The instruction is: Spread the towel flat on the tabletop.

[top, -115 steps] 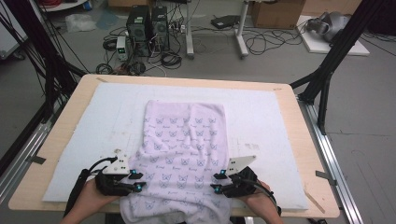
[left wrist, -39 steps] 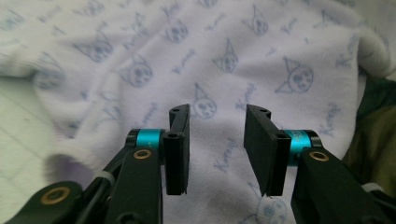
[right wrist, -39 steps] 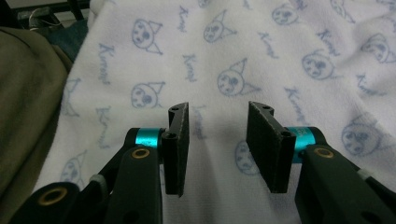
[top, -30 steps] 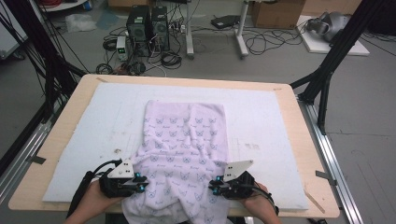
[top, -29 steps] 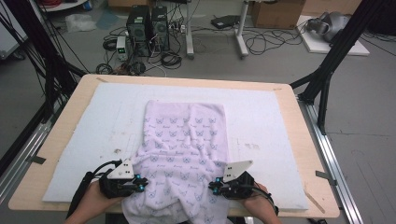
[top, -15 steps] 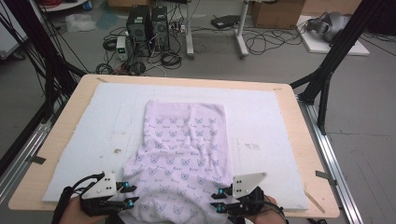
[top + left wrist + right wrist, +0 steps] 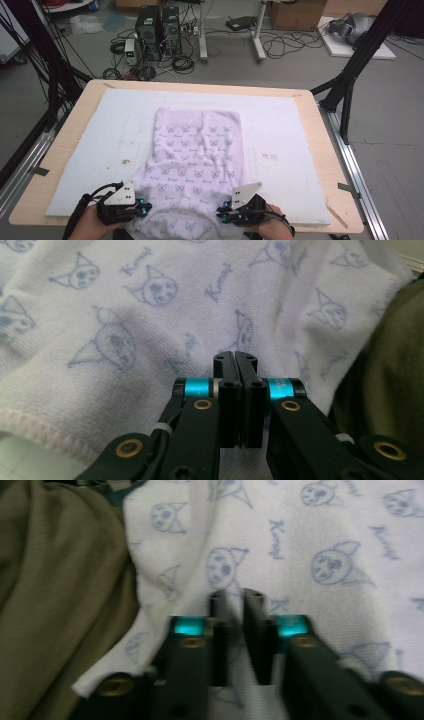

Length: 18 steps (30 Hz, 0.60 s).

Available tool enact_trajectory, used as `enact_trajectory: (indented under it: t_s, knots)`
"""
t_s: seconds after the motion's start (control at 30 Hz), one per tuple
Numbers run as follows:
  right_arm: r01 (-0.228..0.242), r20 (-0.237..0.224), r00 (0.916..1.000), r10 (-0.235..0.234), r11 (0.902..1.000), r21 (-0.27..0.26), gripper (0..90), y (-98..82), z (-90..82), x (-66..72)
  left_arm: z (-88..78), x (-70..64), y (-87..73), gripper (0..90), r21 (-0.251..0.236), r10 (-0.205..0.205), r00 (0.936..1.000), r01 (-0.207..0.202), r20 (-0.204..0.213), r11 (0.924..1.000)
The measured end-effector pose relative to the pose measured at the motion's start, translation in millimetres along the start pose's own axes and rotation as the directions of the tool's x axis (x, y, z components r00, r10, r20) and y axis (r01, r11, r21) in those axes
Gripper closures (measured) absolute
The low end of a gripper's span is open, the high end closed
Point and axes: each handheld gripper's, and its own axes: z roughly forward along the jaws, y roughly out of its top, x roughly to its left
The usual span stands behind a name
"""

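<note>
Both tongs (image 7: 148,208) (image 7: 222,216) sit shut at the towel's (image 7: 197,150) near edge.

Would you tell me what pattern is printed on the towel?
Pale lilac terry towel: blue cat faces and script words; left gripper view.

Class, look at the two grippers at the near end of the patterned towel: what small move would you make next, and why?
Probably lift both grippers a little and carry the near edge forward, to begin a fold. The left gripper has just closed, its jaws together against the towel; the right gripper has just closed too, a narrow gap showing. Whether either pinches cloth is unclear. The towel's near end hangs rumpled over the table edge.
</note>
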Motion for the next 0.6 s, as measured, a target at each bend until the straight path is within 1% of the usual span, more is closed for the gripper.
enact_trajectory:
  t_s: [0.03, 0.07, 0.1, 0.13, 0.17, 0.2, 0.23, 0.3, 0.33, 0.37, 0.4, 0.43, 0.47, 0.5, 0.53, 0.57, 0.6]
  knots:
    - [0.002, -0.012, 0.9999, -0.002, 1.0, 0.0, 87.4, -0.2, 0.2, 1.2, -2.0, -2.5, -1.3, 88.2, 0.005, -0.001, 0.9999, 0.001, 0.011, 1.0]
    - [0.003, -0.055, 0.9985, -0.003, 1.0, -0.002, 88.0, -0.7, 0.3, 2.3, -4.8, -5.8, -2.3, 88.2, 0.011, 0.01, 0.9995, -0.01, 0.029, 0.9999]
    - [-0.004, -0.127, 0.9919, 0.004, 1.0, 0.002, 88.0, -0.5, 0.5, 4.8, -8.9, -10.5, -2.9, 88.0, 0.006, 0.018, 0.9981, -0.019, 0.058, 0.9998]
    - [0.013, -0.172, 0.985, -0.015, 0.9998, -0.014, 87.7, 0.3, -0.9, 9.8, -13.8, -15.4, -2.9, 87.4, -0.018, 0.026, 0.9965, -0.025, 0.08, 0.9995]
    - [0.031, -0.179, 0.9831, -0.04, 0.9981, -0.054, 86.8, 1.2, -4.9, 15.5, -18.7, -19.5, -1.5, 83.8, -0.039, 0.029, 0.9961, -0.026, 0.084, 0.9989]
    - [0.031, -0.176, 0.9832, -0.046, 0.9958, -0.086, 85.4, 2.4, -10.1, 18.1, -21.9, -21.3, 0.6, 75.1, -0.059, 0.032, 0.9967, -0.028, 0.074, 0.9979]
    - [0.025, -0.155, 0.9871, -0.041, 0.9948, -0.099, 82.7, 4.0, -15.5, 17.8, -23.4, -20.9, 2.8, 68.9, -0.066, 0.034, 0.998, -0.03, 0.054, 0.9974]
    - [0.028, -0.089, 0.9954, -0.035, 0.9964, -0.08, 77.7, 6.2, -22.3, 11.7, -20.9, -13.7, 6.1, 60.2, -0.063, 0.016, 0.9998, -0.015, 0.012, 0.9979]
    - [0.017, -0.07, 0.9973, -0.022, 0.997, -0.076, 76.0, 6.2, -23.4, 7.7, -17.9, -9.2, 6.4, 57.0, -0.061, 0.0, 1.0, 0.0, 0.004, 0.9981]
    - [0.005, -0.064, 0.9979, -0.01, 0.997, -0.078, 75.0, 6.0, -23.2, 3.7, -14.5, -4.9, 6.1, 56.0, -0.051, -0.002, 1.0, 0.002, 0.001, 0.9987]
    - [-0.005, -0.065, 0.9979, 0.0, 0.997, -0.077, 73.2, 5.7, -21.7, 1.8, -10.0, -1.9, 4.9, 56.3, -0.036, -0.005, 1.0, 0.005, 0.002, 0.9993]
    - [-0.001, -0.058, 0.9983, -0.002, 0.998, -0.064, 71.6, 5.4, -18.8, 0.9, -5.0, -0.3, 3.1, 59.3, -0.017, -0.003, 1.0, 0.003, 0.009, 0.9999]
    - [0.01, -0.057, 0.9983, -0.012, 0.9989, -0.045, 71.5, 4.8, -15.1, 0.6, -0.1, 0.3, 0.9, 66.2, 0.005, 0.006, 0.9998, -0.006, 0.019, 1.0]
    - [0.016, -0.059, 0.9981, -0.017, 0.9997, -0.021, 71.1, 3.7, -11.7, 0.8, 1.3, -1.2, -1.6, 72.0, -0.014, 0.012, 0.9999, -0.012, 0.01, 0.9998]
    - [0.02, -0.054, 0.9983, -0.02, 0.9998, -0.006, 71.2, 1.9, -8.2, 0.6, 0.5, -1.0, -2.6, 77.5, -0.019, 0.007, 0.9999, -0.007, 0.011, 0.9998]
    - [0.02, -0.048, 0.9987, -0.02, 0.9996, 0.019, 72.3, -0.3, -5.3, 0.1, -0.9, -1.1, -2.7, 84.3, -0.01, -0.002, 0.9998, 0.002, 0.022, 1.0]
    - [0.016, -0.04, 0.9991, -0.016, 0.9998, 0.014, 75.0, -2.7, -4.1, -0.1, -1.9, -3.4, -3.4, 86.2, -0.008, -0.002, 0.9997, 0.002, 0.023, 1.0]
